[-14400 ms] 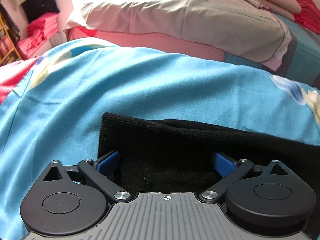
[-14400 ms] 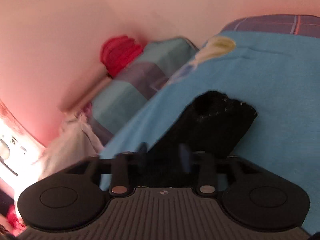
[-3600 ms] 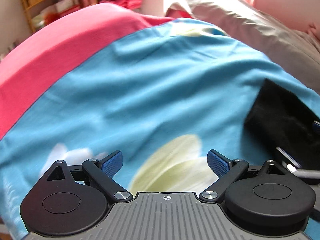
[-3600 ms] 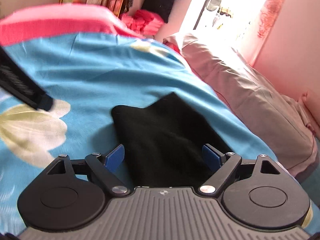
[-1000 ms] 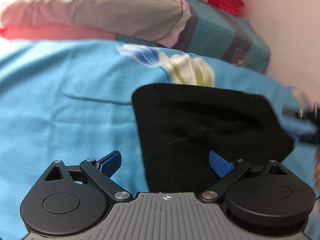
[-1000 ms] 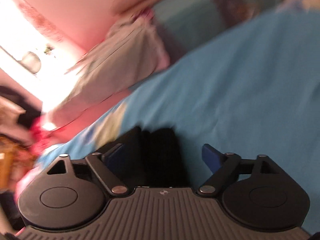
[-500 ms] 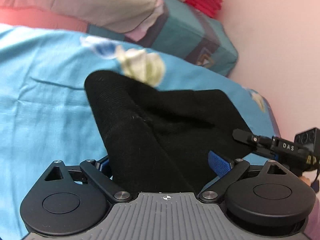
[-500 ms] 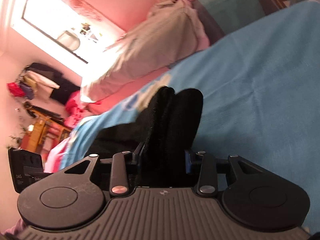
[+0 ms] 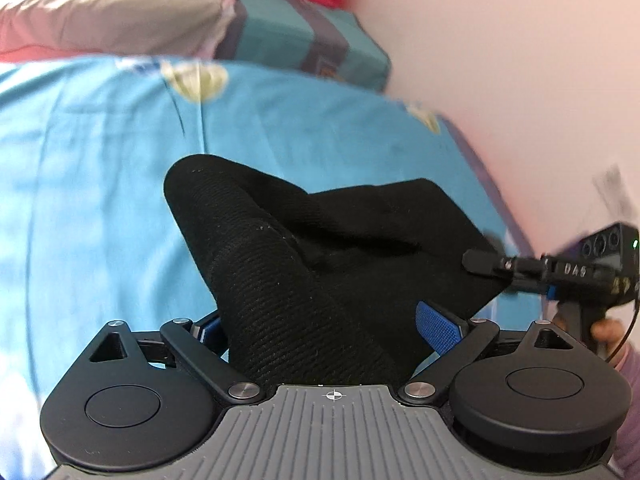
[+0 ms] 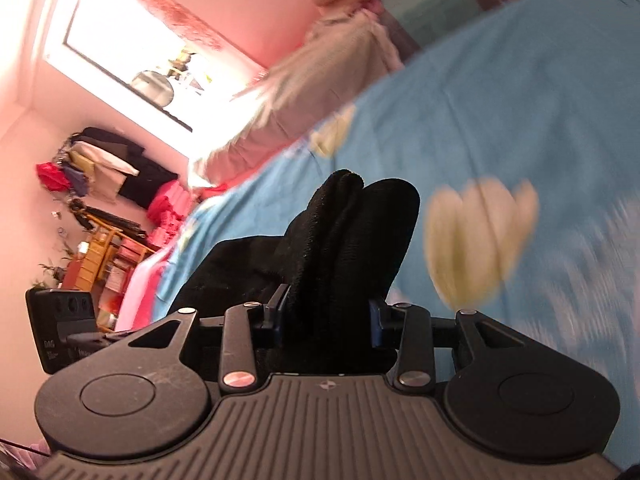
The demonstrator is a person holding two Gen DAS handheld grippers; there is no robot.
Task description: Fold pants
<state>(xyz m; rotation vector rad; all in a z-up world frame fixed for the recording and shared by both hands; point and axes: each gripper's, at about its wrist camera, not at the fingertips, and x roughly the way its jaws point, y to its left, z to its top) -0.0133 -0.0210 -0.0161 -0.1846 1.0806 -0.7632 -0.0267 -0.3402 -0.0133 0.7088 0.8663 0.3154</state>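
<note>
The black knit pants are folded into a thick bundle and held up above the blue bed sheet. My left gripper has its jaws wide apart with the bundle's near end between them; whether they press the cloth cannot be told. My right gripper is shut on the other end of the pants, and the folded layers stick up past its fingers. The right gripper also shows in the left wrist view, gripping the bundle's right corner.
A grey pillow and a teal folded quilt lie at the head of the bed. A pink wall runs along the right side. A window, hanging clothes and a wooden shelf stand beyond the bed.
Both grippers have lifted the folded pants off the sheet and carried them toward the wall side of the bed. The right gripper stays shut on the cloth.
</note>
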